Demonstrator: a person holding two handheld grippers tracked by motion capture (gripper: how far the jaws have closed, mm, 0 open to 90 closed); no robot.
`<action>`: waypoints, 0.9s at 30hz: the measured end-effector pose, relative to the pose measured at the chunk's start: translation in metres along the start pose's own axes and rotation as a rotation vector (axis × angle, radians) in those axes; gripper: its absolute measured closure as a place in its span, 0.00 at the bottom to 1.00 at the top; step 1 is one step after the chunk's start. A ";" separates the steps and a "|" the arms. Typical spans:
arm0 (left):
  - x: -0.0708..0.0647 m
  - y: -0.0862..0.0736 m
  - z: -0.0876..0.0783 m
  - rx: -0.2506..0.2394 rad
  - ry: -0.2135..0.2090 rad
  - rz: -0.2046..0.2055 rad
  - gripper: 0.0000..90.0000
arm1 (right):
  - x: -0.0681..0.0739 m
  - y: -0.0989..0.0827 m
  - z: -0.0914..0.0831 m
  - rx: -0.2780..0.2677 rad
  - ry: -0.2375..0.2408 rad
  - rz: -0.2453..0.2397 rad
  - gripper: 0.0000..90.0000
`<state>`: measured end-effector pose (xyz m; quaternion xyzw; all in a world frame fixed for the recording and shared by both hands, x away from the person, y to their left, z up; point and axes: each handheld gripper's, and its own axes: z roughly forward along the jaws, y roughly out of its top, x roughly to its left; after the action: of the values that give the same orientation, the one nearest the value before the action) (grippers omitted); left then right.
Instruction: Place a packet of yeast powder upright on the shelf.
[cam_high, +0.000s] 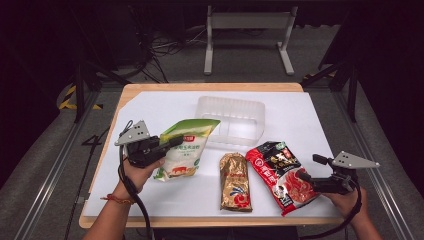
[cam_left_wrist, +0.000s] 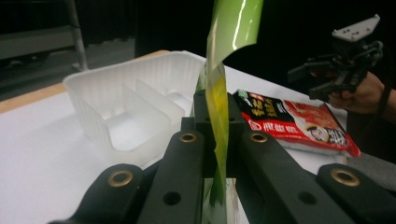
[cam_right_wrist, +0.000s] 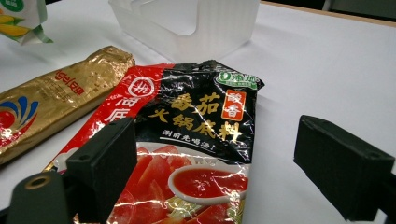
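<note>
Your left gripper (cam_high: 172, 141) is clamped on the edge of the green and white pouch (cam_high: 184, 150); in the left gripper view its two black jaws pinch the thin green seam (cam_left_wrist: 217, 116) between them, and the pouch hangs edge-on, lifted off the white worktop (cam_high: 150, 107). In the high view that one pouch sits tilted in front of your left hand (cam_high: 137, 170), its upper corner reaching toward the tray.

Your right gripper (cam_high: 303, 177) stands wide, holding nothing. In the right gripper view its jaws straddle the lower end of the red and black sauce packet (cam_right_wrist: 187, 140) with clear space on the right side; whether the left pad touches the packet you cannot tell. The packet lies flat on the worktop, near the front edge, on your right.

Between the two grippers lies one gold foil packet (cam_high: 235, 181), flat and lengthwise, just beside the red and black one, apart from the green pouch.

Counted: three packets in all, one green and white, one gold, one red and black. Behind them stands one clear plastic tray (cam_high: 230, 117) with inner dividers, toward the middle of the worktop. It sits just beyond the tops of the gold and red packets.

Two grippers, one in each hand, each with a grey three-cornered plate on top.
</note>
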<state>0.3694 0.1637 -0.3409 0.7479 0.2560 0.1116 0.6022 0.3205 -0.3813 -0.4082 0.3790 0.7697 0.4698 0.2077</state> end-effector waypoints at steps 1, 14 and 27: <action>0.000 0.001 0.000 -0.008 0.000 -0.004 1.00 | 0.000 0.000 0.000 -0.003 0.004 0.009 0.15; 0.012 0.027 0.010 -0.124 0.042 -0.047 1.00 | -0.001 0.000 0.001 0.007 -0.003 0.008 0.14; 0.032 0.057 0.057 -0.144 0.098 -0.073 1.00 | -0.002 -0.002 -0.001 0.006 -0.013 0.007 0.14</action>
<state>0.4378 0.1243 -0.3048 0.6865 0.3034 0.1444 0.6449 0.3207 -0.3842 -0.4094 0.3855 0.7685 0.4656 0.2099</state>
